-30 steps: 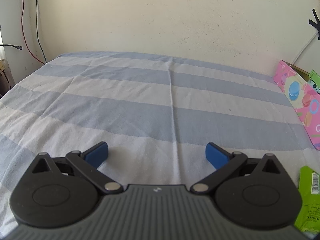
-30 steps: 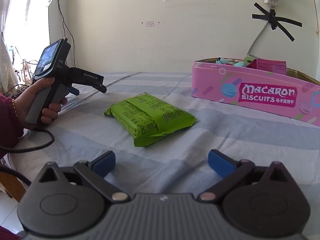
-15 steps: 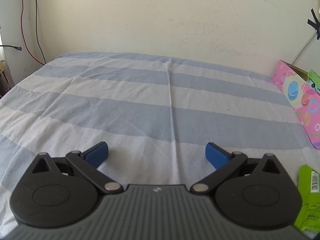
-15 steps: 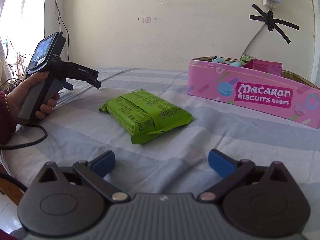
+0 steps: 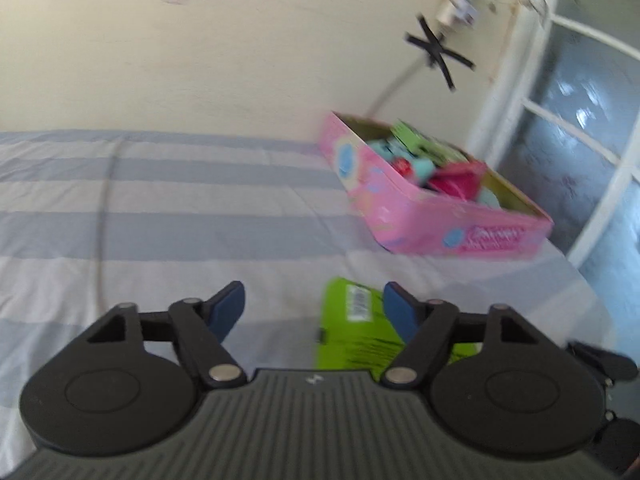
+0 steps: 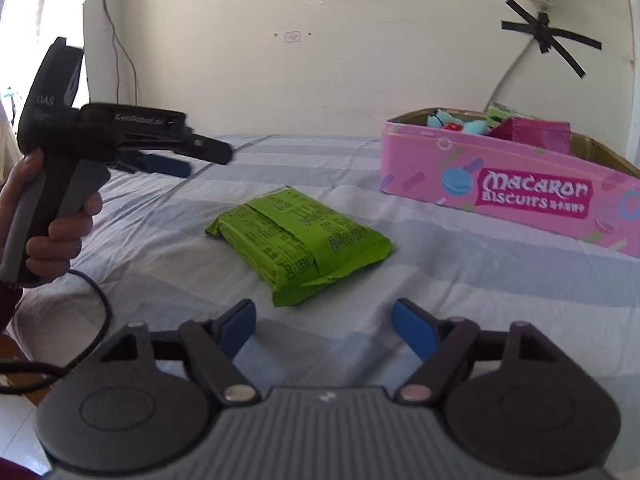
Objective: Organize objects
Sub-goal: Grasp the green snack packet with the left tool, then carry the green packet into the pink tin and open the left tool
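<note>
Where lettering is legible, the long pink cardboard box [image 6: 516, 176] reads "Macaron Biscuits"; its open top holds teal, red, magenta and green packets. Left tool [image 6: 176, 162], gripped by a hand [image 6: 60, 224], bears "GenRobot.AI" and "DAS". Flat lime-green foil snack packet [image 6: 300, 236], printed in small black text with a barcode, lies on the blue-and-white striped bed [image 6: 440, 280], apart from the box. Both the left and right tool [image 6: 324, 326] have just been closing, jaws partly open, holding nothing.

Black tool [image 6: 324, 322] — blue pads [image 6: 412, 330], silver screws, maroon sleeve [image 6: 6, 304]
</note>
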{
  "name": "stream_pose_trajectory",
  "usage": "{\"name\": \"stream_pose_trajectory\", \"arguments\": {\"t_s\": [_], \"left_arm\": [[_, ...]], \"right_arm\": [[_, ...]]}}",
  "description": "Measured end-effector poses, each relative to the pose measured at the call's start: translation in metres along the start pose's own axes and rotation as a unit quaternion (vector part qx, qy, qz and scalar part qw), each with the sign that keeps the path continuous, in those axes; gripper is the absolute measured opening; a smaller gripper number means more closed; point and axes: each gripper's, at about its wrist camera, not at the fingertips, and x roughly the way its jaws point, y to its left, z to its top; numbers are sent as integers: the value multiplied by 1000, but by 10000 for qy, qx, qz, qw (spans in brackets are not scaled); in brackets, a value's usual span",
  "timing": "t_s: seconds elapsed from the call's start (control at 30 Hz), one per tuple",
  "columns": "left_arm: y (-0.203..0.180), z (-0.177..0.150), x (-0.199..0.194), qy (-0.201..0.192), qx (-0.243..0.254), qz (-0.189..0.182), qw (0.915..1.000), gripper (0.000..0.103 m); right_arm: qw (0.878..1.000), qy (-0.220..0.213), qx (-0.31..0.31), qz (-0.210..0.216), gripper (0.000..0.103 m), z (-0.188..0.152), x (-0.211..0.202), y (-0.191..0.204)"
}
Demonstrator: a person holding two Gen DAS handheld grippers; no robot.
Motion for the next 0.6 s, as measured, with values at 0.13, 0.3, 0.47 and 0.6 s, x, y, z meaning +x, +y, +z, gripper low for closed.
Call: {"name": "stream_pose_trajectory", "arguments": {"t_s": [0.13, 0.3, 0.47, 0.6], "left_arm": [[-12, -16, 18, 370, 43, -173, 9992, 62], [-24, -26, 20, 297, -236, -291, 9989, 56], [-50, -7, 8, 8, -11, -165, 9999, 54], [-77, 34, 8, -378, 180, -275, 9987, 54]], "right_arm": [[10000, 64, 5, 68, 70, 7, 7, 1], [9992, 177, -281, 218, 47, 13, 20, 6], [9997, 54, -207, 154, 31, 25, 34, 5], [9981, -587, -176, 35, 31, 38, 13, -12]]}}
